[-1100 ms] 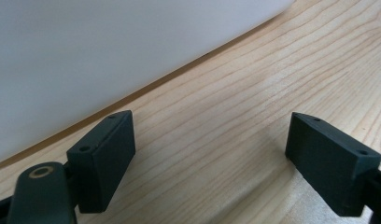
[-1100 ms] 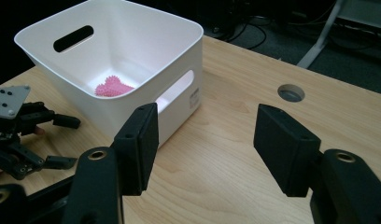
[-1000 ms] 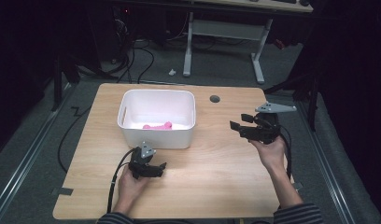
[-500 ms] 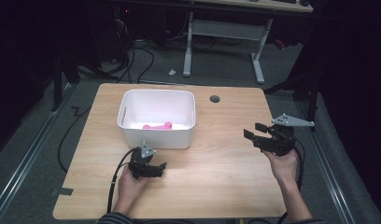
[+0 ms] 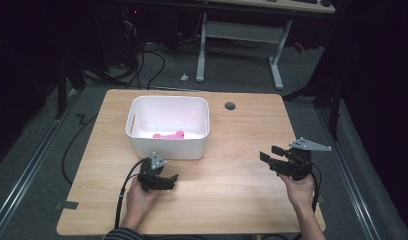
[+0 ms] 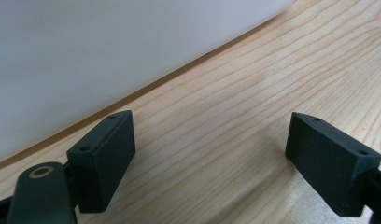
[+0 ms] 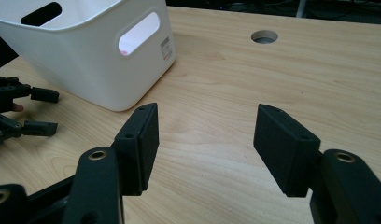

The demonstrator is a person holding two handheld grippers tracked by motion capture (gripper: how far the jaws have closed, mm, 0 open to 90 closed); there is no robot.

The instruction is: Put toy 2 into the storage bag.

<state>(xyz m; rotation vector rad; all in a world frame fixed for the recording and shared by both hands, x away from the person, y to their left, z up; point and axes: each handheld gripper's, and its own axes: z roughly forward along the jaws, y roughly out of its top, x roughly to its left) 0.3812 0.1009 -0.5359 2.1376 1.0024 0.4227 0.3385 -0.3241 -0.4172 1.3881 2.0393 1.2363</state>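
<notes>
A white bin stands on the wooden table, with a pink object lying inside it. My left gripper rests just in front of the bin's near wall. Its jaws stand open on bare wood, with the bin wall close ahead. My right gripper hovers low over the table's right side and points left toward the bin. In the right gripper view its jaws are apart with nothing between them. Ahead of them are the bin and the left gripper.
A round cable hole lies in the tabletop behind the bin's right corner. The table's right edge is close to my right hand. Cables trail from both grippers. A white desk frame and loose cables stand on the floor beyond the table.
My right gripper has come down and moved right and toward the near edge, away from the bin. The left gripper has stayed where it was.
</notes>
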